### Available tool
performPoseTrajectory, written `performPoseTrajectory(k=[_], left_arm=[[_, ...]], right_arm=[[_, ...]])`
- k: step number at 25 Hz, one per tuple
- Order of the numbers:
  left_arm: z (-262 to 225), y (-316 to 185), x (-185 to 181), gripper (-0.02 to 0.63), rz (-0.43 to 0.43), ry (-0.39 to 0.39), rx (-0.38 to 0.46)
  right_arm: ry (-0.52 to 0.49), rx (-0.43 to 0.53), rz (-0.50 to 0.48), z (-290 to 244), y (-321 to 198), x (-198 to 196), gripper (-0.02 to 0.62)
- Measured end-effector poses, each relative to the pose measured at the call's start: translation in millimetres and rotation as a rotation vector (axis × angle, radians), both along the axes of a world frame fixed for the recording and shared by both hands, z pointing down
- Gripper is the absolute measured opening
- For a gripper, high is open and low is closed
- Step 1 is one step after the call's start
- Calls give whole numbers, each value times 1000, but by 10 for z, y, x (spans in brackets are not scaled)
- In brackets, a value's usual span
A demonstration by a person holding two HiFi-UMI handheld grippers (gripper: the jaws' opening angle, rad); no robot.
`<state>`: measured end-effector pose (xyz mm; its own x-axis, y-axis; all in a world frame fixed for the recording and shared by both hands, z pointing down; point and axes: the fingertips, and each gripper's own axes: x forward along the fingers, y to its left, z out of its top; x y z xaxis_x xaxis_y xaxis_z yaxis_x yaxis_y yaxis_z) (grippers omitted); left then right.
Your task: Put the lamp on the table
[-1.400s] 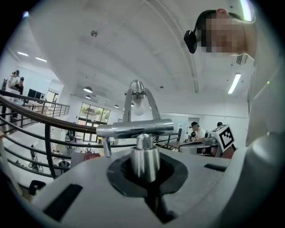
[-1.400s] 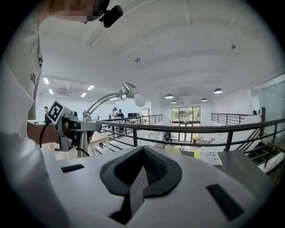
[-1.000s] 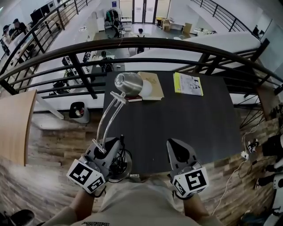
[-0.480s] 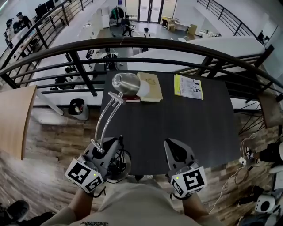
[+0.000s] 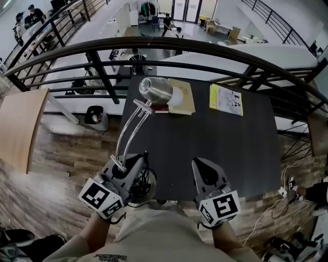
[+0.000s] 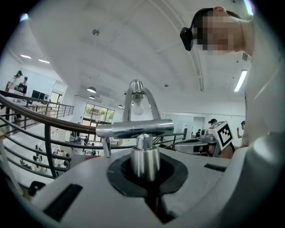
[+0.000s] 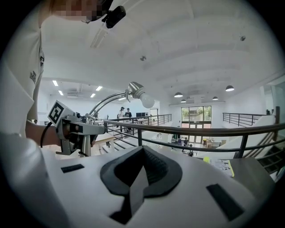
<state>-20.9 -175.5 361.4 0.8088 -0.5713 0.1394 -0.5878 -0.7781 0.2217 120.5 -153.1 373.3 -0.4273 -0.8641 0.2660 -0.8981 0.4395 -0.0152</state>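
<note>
Carrying step — left gripper (image 5: 128, 161) clamps the lamp (image 5: 134, 123), right gripper (image 5: 205, 170) closed, empty; next, lower onto worktop (image 5: 225, 138).

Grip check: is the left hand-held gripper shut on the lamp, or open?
Shut: the left hand-held gripper clamps the desk lamp by its chrome post, below the crossbar.

This looks like a mezzanine in an open, two-level office. A dark metal railing (image 5: 169, 45) edges a plank floor (image 5: 66, 153) and a dark surface (image 5: 215, 148) holding a book (image 5: 184, 98) and a yellow booklet (image 5: 225, 99). Beyond the railing, people (image 5: 166, 21) move about a bright lower hall with glass doors (image 5: 187, 7).
</note>
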Motion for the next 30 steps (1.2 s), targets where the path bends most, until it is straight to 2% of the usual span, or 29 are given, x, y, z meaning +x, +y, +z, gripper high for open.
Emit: performPoseTrajectory(k=[3, 7, 11, 14, 16, 22, 30], left_arm=[[2, -88, 49, 2, -6, -3, 14], [-36, -306, 98, 2, -11, -2, 39], [68, -459, 117, 2, 8, 15, 77], [132, -616, 125, 2, 16, 23, 104], [206, -743, 121, 2, 16, 20, 118], [608, -1172, 149, 2, 29, 25, 146], [1130, -1544, 236, 2, 21, 32, 141]], right_arm=[[38, 18, -1, -4, -88, 22, -2], [125, 112, -16, -178, -310, -29, -2], [98, 135, -42, -84, -519, -157, -2], [22, 123, -44, 6, -689, -197, -2], [7, 108, -34, 124, -807, -210, -2], [49, 74, -40, 564, -1106, -275, -2], [70, 43, -31, 1016, -1486, -285, -2]])
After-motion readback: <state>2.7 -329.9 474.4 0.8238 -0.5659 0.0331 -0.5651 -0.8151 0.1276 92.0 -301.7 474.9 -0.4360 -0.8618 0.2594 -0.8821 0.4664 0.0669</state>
